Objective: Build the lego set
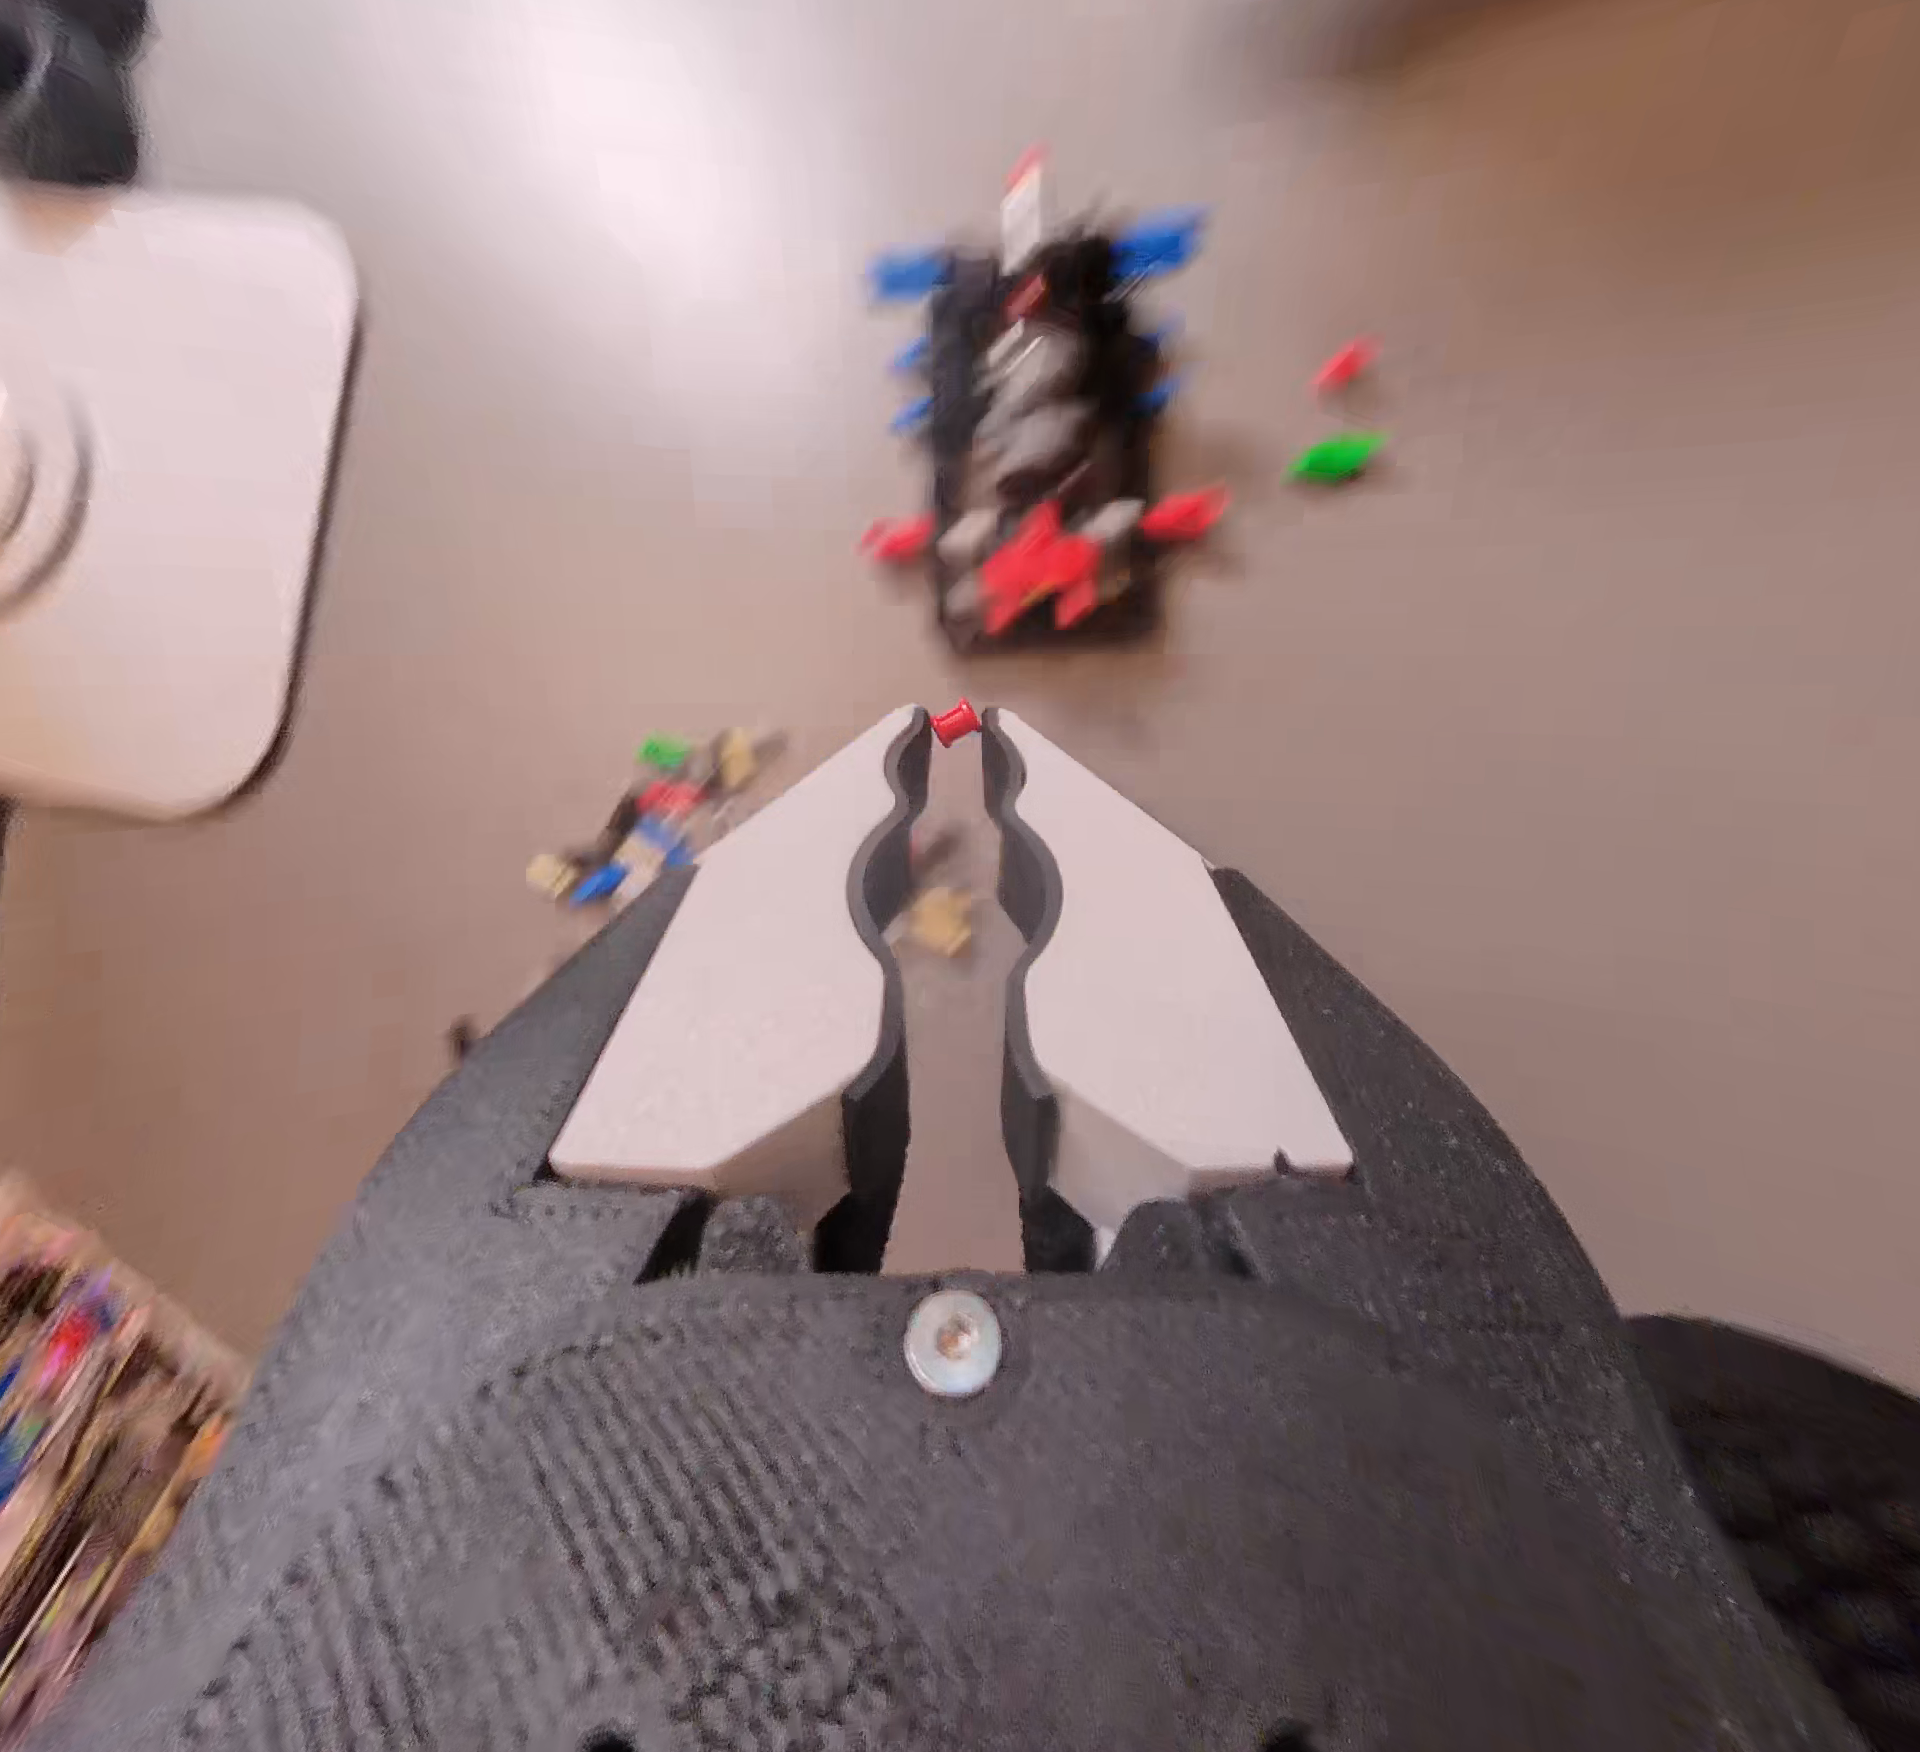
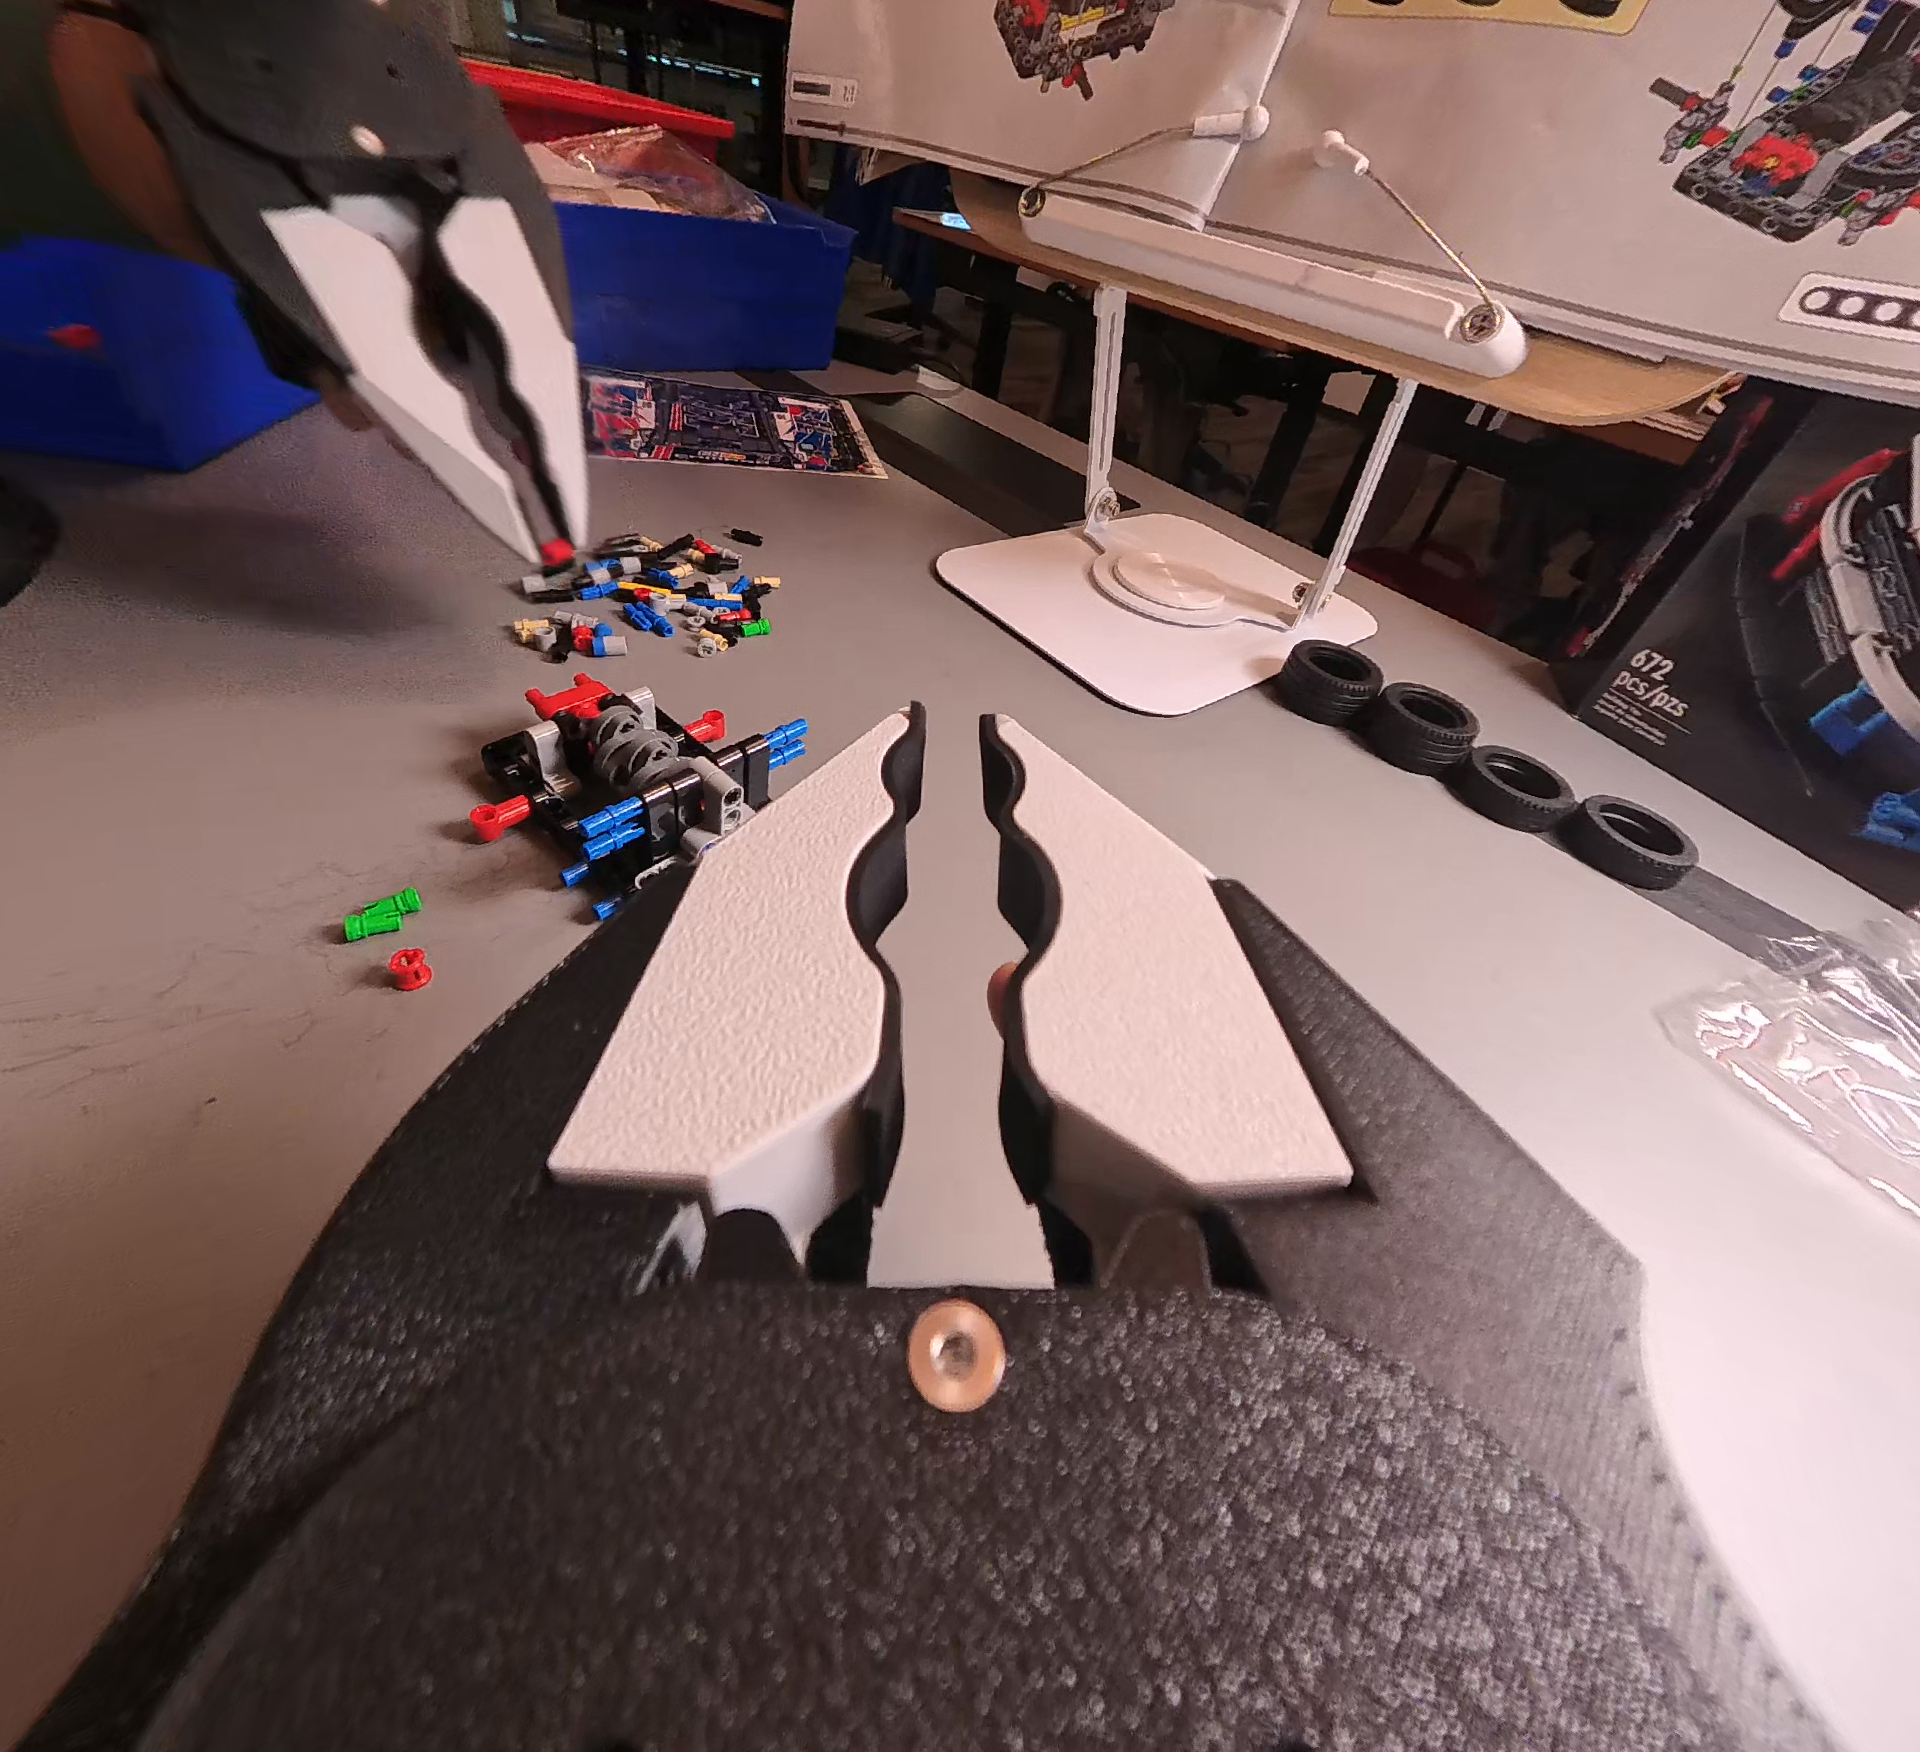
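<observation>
My left gripper is shut on a small red bush at its fingertips. In the right wrist view the left gripper hangs just above the pile of small loose pieces. The partly built black and grey chassis, with blue pins and red ends, lies on the grey table; it shows blurred in the left wrist view. My right gripper is slightly open and empty, just right of the chassis. A green piece and a red bush lie loose nearby.
A white stand holds the open instruction booklet. Several black tyres lie in a row beside it. The set's box and a plastic bag are at the right. Blue bins and a sticker sheet lie behind.
</observation>
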